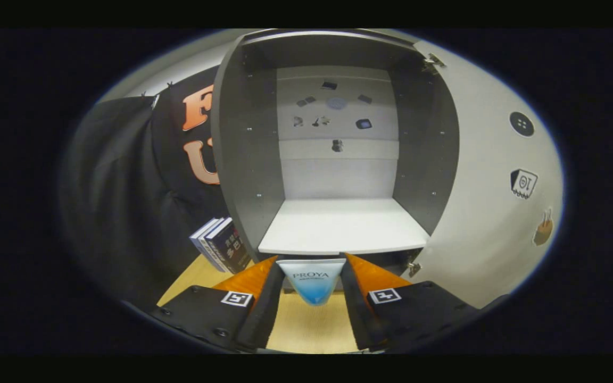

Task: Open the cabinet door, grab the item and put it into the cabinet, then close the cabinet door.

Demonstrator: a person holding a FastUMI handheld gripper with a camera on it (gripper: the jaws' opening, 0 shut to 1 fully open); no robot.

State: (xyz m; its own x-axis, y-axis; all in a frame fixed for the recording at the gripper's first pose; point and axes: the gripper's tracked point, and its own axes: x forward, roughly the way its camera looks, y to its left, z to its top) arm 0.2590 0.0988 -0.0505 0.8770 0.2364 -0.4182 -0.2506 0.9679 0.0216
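Now I have my gripper (311,276) clamped on the blue-and-white tube (312,282), both fingers pressing it, just near of the open cabinet's (242,138) white shelf (344,226).

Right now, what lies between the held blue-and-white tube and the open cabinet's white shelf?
Nothing: the gripper holds the tube just before the white shelf, and the gripper view shows no object between them.
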